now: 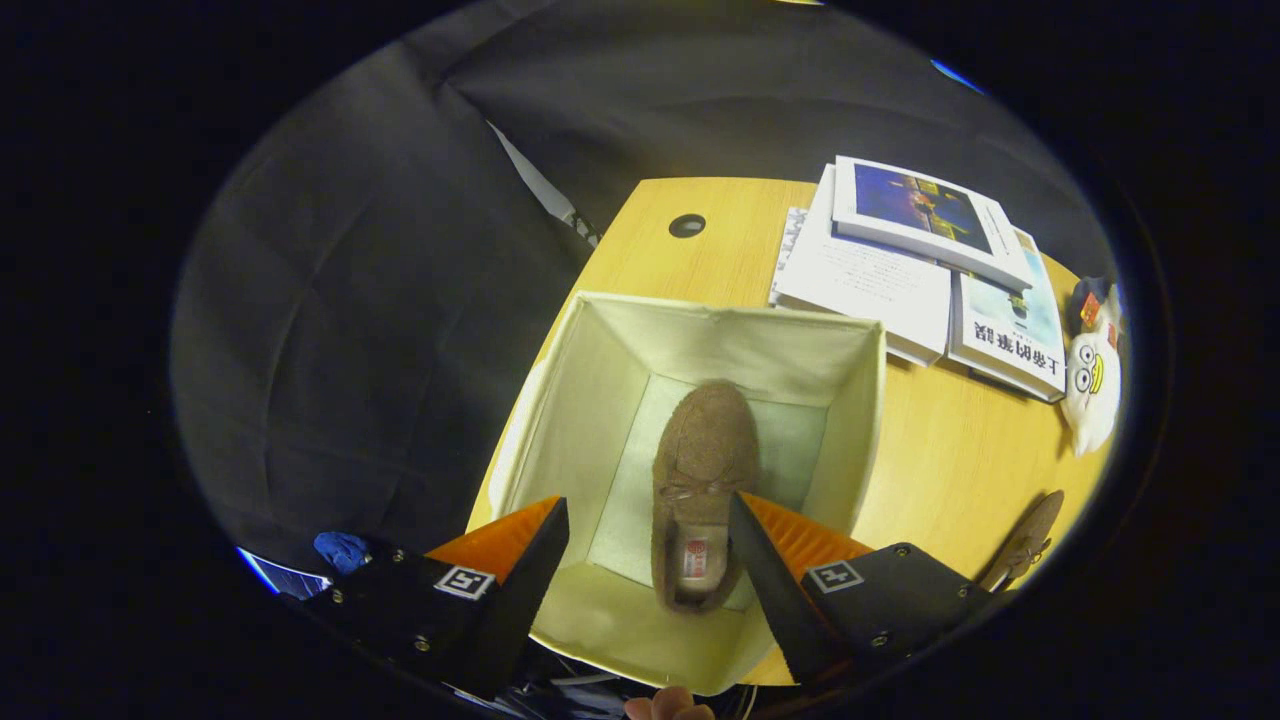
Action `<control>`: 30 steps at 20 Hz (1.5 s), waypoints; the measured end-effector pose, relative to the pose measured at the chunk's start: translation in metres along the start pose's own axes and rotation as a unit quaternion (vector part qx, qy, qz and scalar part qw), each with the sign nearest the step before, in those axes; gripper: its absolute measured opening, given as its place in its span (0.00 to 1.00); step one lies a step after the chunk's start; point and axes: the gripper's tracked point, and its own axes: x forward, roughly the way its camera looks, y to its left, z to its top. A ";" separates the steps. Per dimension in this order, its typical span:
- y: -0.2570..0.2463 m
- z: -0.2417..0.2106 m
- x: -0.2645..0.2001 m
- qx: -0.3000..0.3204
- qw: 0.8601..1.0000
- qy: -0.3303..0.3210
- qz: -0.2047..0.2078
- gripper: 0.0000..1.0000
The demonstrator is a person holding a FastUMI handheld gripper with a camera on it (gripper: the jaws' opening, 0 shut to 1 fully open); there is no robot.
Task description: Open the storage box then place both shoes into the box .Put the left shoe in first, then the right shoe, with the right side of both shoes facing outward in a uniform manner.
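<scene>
Spread wide above the box [590,350], the gripper [650,545] holds nothing; its two fingers hang over the box's near rim, apart from each other and touching no shoe. Just under them, at the near edge of the box, a fingertip [668,706] of the person shows.

Inside the open box, a brown shoe [700,470] lies flat on the floor, sole down, toe pointing to the far wall and heel near the near wall, between the two fingers and closer to the right one. A second brown shoe [1025,540] lies on the table [940,470] to the right of the box, well apart from it. Beyond the box's far right corner sit stacked books [920,270], and right of those a small plush toy [1092,375].
</scene>
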 end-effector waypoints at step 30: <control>-0.234 -0.067 -0.157 0.123 0.990 -0.065 -0.004 0.97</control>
